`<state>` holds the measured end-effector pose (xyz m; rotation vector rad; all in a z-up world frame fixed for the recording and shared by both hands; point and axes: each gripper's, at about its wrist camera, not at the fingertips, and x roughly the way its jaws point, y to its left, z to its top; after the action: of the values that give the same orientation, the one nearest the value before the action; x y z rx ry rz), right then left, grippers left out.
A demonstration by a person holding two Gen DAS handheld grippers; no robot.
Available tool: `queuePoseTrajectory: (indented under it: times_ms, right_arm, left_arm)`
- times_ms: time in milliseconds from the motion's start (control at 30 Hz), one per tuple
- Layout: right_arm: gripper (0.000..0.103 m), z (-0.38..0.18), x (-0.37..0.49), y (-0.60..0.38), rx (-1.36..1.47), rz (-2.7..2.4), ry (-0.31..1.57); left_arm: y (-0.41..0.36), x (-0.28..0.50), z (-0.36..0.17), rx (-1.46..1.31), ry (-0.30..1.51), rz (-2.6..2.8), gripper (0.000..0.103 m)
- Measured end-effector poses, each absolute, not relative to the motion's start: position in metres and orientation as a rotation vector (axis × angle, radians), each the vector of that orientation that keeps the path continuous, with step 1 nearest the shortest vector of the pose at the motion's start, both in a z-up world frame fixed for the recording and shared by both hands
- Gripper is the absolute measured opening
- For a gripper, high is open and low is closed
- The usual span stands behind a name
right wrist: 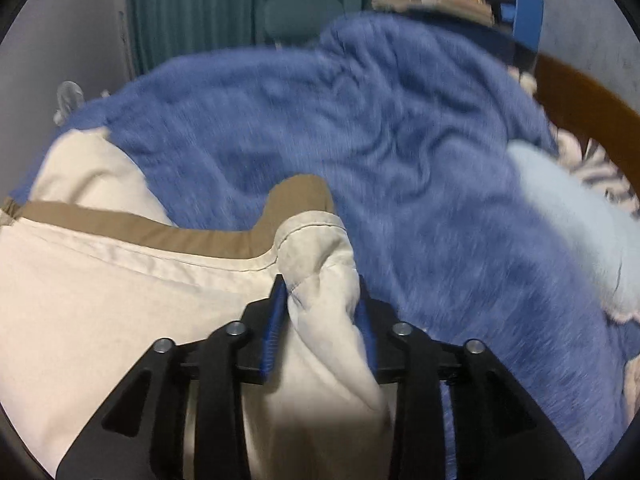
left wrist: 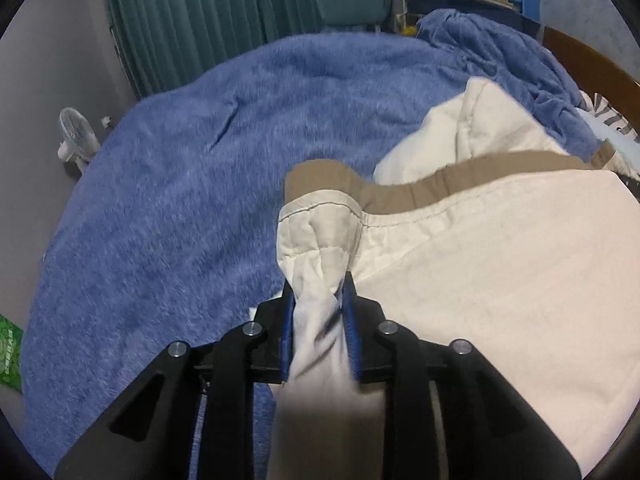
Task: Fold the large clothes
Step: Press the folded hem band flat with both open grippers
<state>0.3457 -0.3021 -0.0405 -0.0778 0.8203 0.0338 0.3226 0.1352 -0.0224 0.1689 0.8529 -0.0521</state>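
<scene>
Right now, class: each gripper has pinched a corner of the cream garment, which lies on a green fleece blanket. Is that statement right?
Not quite. The blanket is blue, not green; the left wrist view shows it plainly. The rest holds: the left gripper and the right gripper each pinch a corner of the cream garment.

Both grippers were matte black plastic. The left gripper (left wrist: 319, 286) had two fingers lined with ribbed blue pads (left wrist: 288, 332), angular linkage arms with cut-out slots, and four round silver pivot screws (left wrist: 252, 328). The right gripper (right wrist: 322, 290), somewhat blurred, appeared identical in build.
</scene>
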Motion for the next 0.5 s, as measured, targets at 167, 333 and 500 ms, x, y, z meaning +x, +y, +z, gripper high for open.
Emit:
queuePoseTrajectory:
  times_ms: [167,333,500]
  right_arm:
    - [0.062,-0.051,0.35,-0.313,-0.005,0.011,0.878]
    - [0.078,-0.027,0.309,-0.325,0.049,0.028,0.799]
    - [0.085,0.0,0.233,-0.298,-0.002,0.162,0.725]
  left_arm:
    - [0.145,0.321,-0.025,0.133,0.861,0.027,0.063]
    - [0.155,0.298,-0.013,0.096,0.859,0.061,0.074]
    - [0.126,0.231,0.014,0.128,0.763,-0.004,0.087]
